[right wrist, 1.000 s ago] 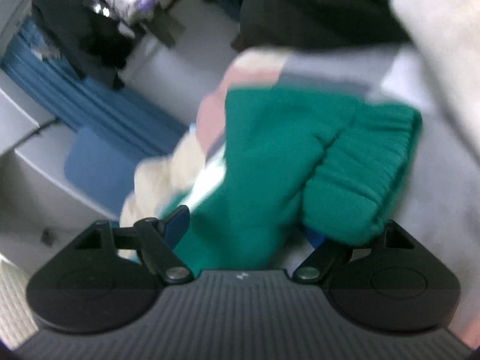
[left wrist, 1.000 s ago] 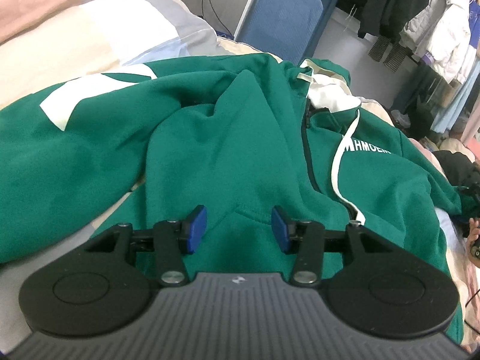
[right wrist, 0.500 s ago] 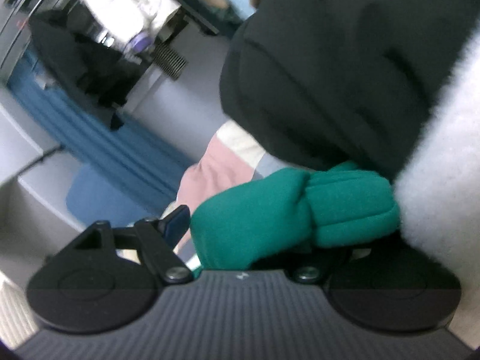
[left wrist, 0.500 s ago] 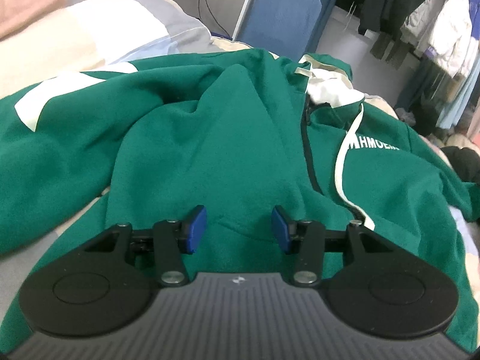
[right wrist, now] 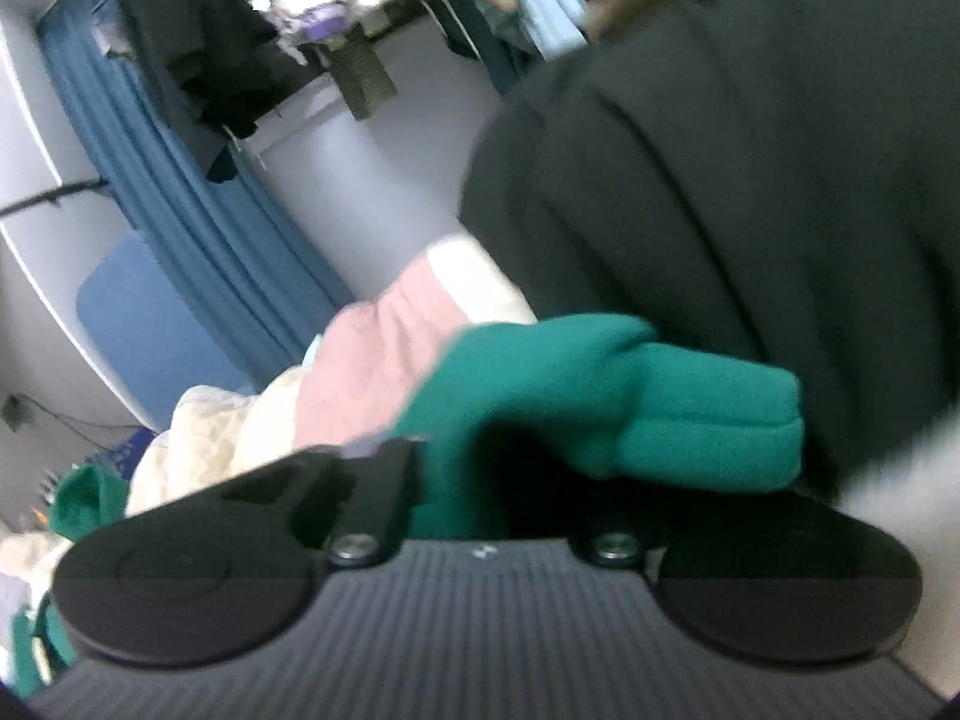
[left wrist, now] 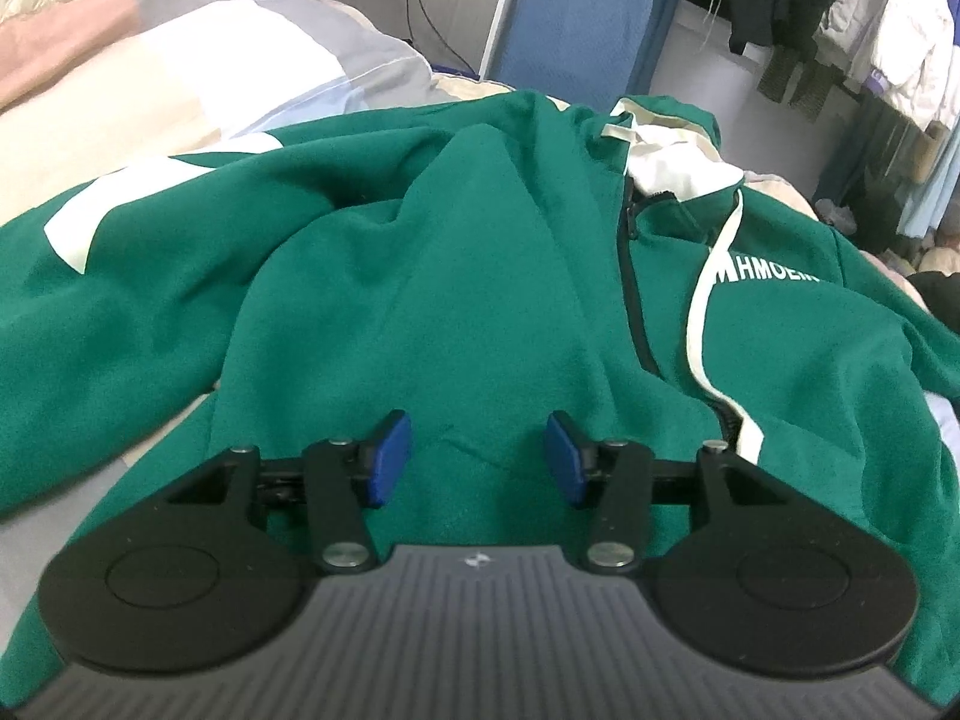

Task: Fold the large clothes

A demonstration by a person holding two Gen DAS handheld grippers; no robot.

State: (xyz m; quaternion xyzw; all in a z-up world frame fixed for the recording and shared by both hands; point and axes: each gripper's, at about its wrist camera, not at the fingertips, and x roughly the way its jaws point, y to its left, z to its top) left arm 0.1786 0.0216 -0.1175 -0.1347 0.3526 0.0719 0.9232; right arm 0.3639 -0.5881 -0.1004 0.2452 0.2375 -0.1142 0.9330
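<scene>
A green zip hoodie (left wrist: 450, 276) lies spread on the bed, front up, with a white hood lining (left wrist: 672, 162), a white drawstring (left wrist: 699, 330) and white chest lettering (left wrist: 762, 273). One sleeve with a white patch (left wrist: 78, 228) stretches out to the left. My left gripper (left wrist: 477, 450) hovers low over the hoodie's lower front, open, its blue pads (left wrist: 387, 459) apart with only flat cloth beneath them. In the blurred right wrist view, my right gripper (right wrist: 468, 498) is shut on the green sleeve, whose ribbed cuff (right wrist: 690, 420) bulges out to the right and hides one finger.
A patchwork quilt (left wrist: 180, 60) in pink, white and grey covers the bed. A blue padded board (left wrist: 588, 30) leans at the wall, and hanging clothes (left wrist: 870, 30) fill the back right. A dark garment (right wrist: 750, 180) looms close behind the held cuff, beside a blue curtain (right wrist: 180, 210).
The right gripper's jaws have closed on the green sleeve and the hand has rolled and lifted with it. The left gripper has crept slightly forward over the hoodie, still open.
</scene>
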